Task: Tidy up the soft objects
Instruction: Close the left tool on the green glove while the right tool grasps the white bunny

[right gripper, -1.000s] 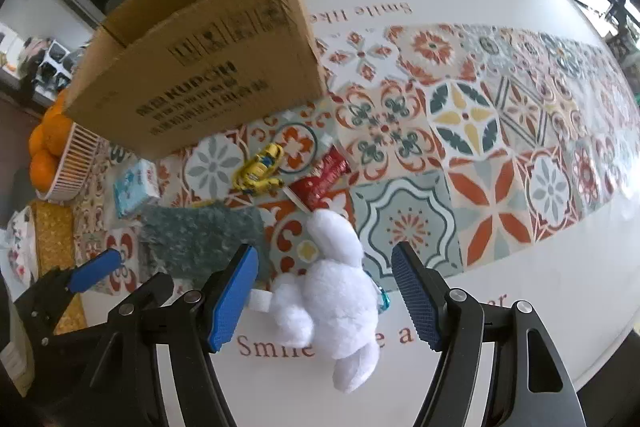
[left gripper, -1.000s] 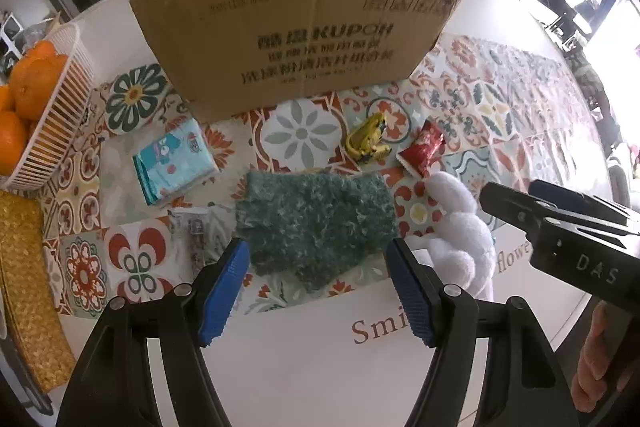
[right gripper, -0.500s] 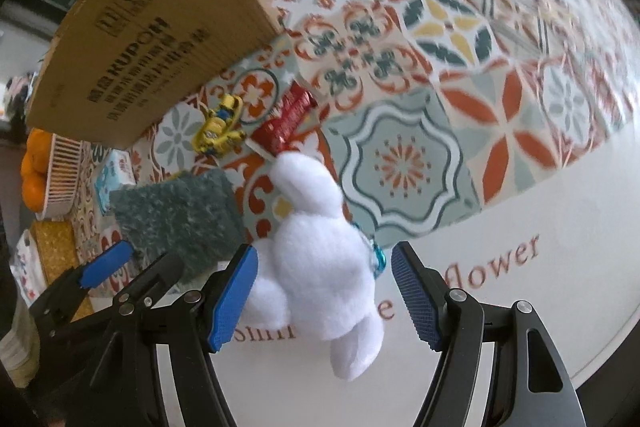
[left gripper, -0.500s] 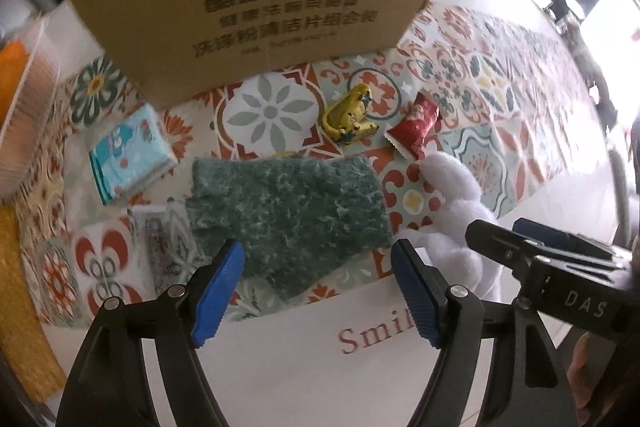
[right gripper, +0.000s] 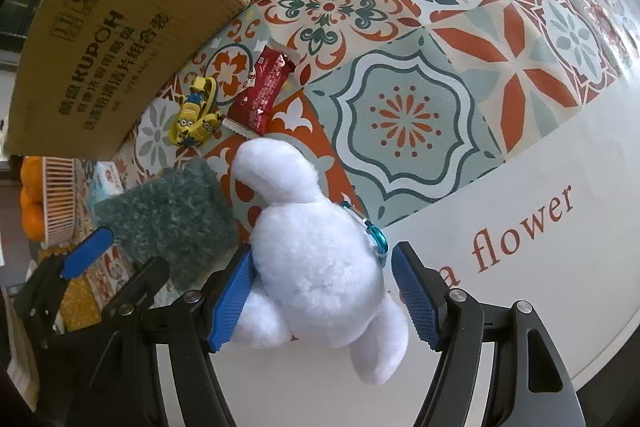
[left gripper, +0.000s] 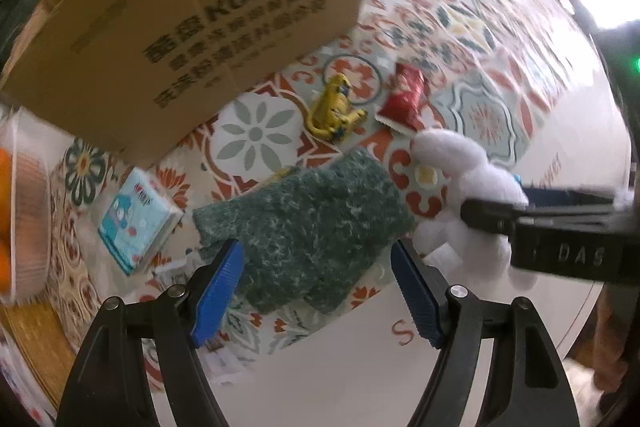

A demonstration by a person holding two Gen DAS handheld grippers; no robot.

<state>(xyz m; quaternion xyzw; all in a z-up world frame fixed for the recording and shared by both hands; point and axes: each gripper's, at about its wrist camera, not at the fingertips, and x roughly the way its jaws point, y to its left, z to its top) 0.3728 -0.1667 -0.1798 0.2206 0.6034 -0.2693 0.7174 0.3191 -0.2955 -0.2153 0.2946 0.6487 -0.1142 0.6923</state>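
Note:
A dark green fuzzy cloth point(left gripper: 308, 223) lies flat on the patterned tablecloth. My left gripper point(left gripper: 316, 291) is open, pointing down, and its blue pads straddle the cloth's near edge. Right beside the cloth lies a white plush toy point(right gripper: 316, 267) with a small blue tag. My right gripper point(right gripper: 324, 301) is open around its body; the left pad brushes the fur and a gap shows at the right pad. In the left wrist view one of the right gripper's black fingers point(left gripper: 492, 217) crosses over the plush point(left gripper: 468, 167).
A large open cardboard box point(left gripper: 200, 27) stands just behind. A yellow minion toy point(left gripper: 334, 109), a red snack packet point(left gripper: 402, 97) and a light blue tissue pack point(left gripper: 136, 221) lie in front of it. A white basket point(right gripper: 58, 199) of oranges stands at far left.
Both grippers have come down closer to the table and rolled. The cloth now sits between the left pads, and the plush lies deeper between the right pads.

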